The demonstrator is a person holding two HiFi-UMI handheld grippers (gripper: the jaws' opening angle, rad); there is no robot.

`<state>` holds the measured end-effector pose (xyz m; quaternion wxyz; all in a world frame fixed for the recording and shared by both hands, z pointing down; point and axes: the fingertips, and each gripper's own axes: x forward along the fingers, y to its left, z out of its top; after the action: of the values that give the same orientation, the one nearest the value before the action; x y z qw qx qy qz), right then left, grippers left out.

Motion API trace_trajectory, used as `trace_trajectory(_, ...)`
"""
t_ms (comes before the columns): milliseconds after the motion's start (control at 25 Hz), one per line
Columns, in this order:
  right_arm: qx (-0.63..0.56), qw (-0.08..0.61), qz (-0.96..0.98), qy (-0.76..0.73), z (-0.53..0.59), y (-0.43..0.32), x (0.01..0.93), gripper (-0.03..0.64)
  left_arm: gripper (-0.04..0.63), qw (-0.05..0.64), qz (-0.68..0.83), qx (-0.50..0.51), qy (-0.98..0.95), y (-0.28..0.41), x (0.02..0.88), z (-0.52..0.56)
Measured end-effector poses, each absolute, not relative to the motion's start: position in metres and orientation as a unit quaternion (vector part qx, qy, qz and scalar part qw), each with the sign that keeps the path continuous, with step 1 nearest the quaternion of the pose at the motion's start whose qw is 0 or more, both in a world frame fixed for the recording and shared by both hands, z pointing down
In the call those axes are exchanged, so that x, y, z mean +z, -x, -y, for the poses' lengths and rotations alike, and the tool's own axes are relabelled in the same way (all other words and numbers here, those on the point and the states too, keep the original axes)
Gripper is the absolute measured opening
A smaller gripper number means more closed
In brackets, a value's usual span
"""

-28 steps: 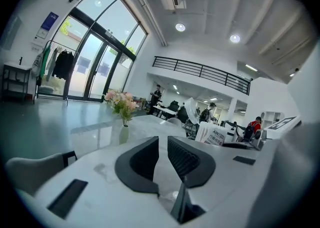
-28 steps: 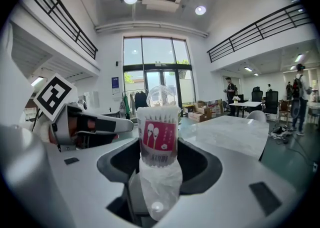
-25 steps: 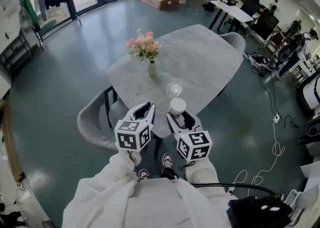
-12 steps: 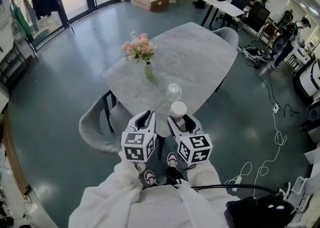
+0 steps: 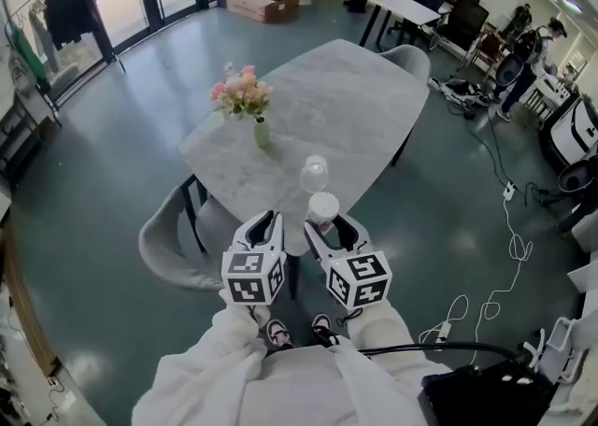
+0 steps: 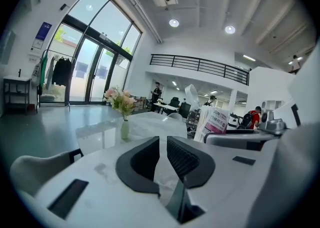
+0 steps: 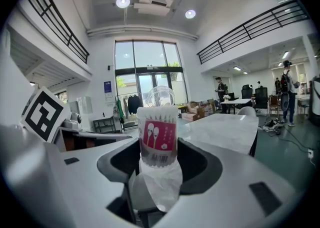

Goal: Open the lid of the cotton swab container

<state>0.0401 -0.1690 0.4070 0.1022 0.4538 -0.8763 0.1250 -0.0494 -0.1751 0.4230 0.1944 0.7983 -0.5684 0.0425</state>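
The cotton swab container [image 7: 159, 137] is a clear tube with a red label, and my right gripper [image 7: 159, 164] is shut on its lower part. Its clear round lid [image 7: 161, 96] stands flipped up behind the open top. In the head view the container [image 5: 323, 206] sticks up from the right gripper [image 5: 327, 228], with the lid [image 5: 314, 174] just beyond it. My left gripper [image 5: 262, 226] hangs beside it, to the left, touching nothing. Its jaws [image 6: 163, 159] keep only a thin slit between them, with nothing in it.
A marble-look oval table [image 5: 355, 106] lies ahead, with a vase of pink flowers [image 5: 241, 97] at its left side. A grey chair [image 5: 173, 247] stands at the near edge and another [image 5: 411, 60] at the far side. Cables [image 5: 509, 247] trail on the floor to the right.
The table and vase have slid left in the head view as the view shifted. Both grippers have drifted slightly left together. The grip on the container is unchanged.
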Motion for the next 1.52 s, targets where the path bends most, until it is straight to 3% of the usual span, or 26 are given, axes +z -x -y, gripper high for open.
trace_trajectory(1520, 0.117, 0.116, 0.905, -0.392, 0.18, -0.077, 0.408, 0.284, 0.052, 0.17, 0.599, 0.06, -0.78, 0.008, 0.407, 0.18)
